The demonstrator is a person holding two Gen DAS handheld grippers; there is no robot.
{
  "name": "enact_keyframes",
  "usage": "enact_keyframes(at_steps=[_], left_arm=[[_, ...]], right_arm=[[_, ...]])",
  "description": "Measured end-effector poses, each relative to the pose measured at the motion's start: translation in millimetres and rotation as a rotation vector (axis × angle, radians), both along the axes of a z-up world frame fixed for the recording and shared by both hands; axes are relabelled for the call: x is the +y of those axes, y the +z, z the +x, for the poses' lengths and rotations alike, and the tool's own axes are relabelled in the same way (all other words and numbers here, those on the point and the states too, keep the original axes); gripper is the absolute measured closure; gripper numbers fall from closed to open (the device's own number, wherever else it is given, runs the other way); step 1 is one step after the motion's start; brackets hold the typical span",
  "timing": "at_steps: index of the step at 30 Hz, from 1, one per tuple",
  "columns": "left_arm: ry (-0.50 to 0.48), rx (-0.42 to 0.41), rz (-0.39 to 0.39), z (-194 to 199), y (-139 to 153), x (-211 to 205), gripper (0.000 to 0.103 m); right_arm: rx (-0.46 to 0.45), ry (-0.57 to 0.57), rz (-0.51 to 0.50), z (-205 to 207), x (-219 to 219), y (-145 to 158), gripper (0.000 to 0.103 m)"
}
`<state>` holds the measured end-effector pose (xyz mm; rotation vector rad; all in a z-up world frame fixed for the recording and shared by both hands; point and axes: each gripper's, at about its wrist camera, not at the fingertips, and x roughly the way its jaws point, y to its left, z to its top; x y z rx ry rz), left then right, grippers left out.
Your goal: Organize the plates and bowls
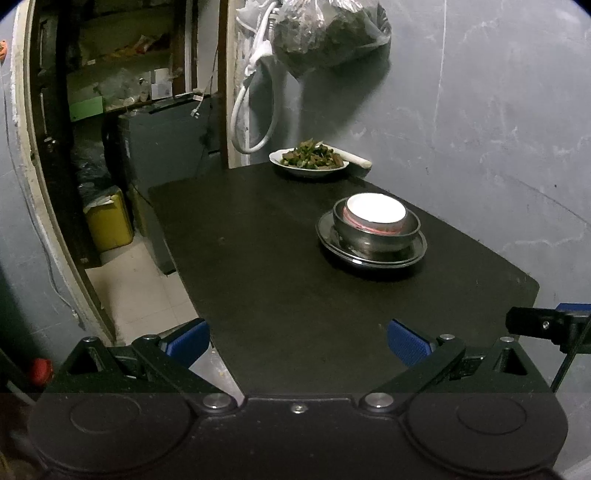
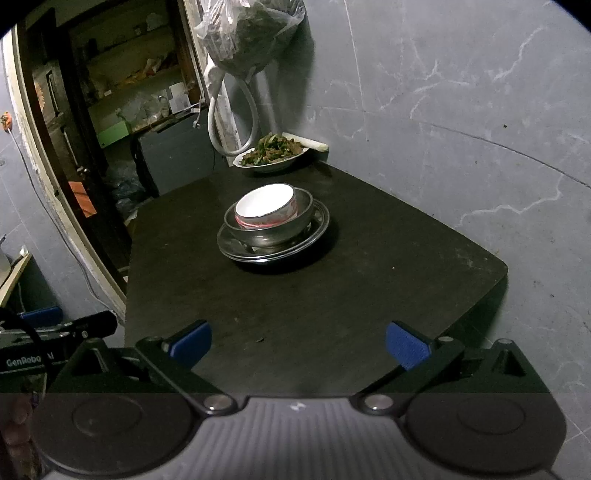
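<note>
A stack stands on the black table (image 1: 277, 295) (image 2: 332, 295): steel plates (image 1: 371, 254) (image 2: 273, 247) at the bottom, a steel bowl (image 1: 376, 232) (image 2: 273, 229) on them, and a white bowl with a red band (image 1: 375, 212) (image 2: 266, 208) nested inside. My left gripper (image 1: 298, 343) is open over the table's near edge, well short of the stack, nothing between its blue pads. My right gripper (image 2: 298, 343) is also open and empty, facing the stack from the near end of the table. Part of the right gripper (image 1: 546, 325) shows at the right edge of the left wrist view.
A white plate of cooked greens (image 1: 309, 158) (image 2: 271, 153) sits at the table's far corner by the grey wall. A plastic bag (image 1: 325, 33) (image 2: 251, 33) and a white hose (image 1: 255, 110) (image 2: 232, 118) hang above it. A doorway with shelves and a yellow canister (image 1: 109, 221) lie to the left.
</note>
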<state>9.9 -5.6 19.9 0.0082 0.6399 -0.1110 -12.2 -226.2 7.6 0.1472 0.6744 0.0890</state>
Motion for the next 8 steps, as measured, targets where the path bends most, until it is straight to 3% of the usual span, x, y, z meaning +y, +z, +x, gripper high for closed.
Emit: enact_keyframes(at_steps=[8], left_arm=[[0.001, 0.016, 0.013, 4.1, -1.2, -2.6, 0.001]], right_arm=[[0.016, -0.001, 0.003, 3.9, -3.0, -2.6, 0.000]])
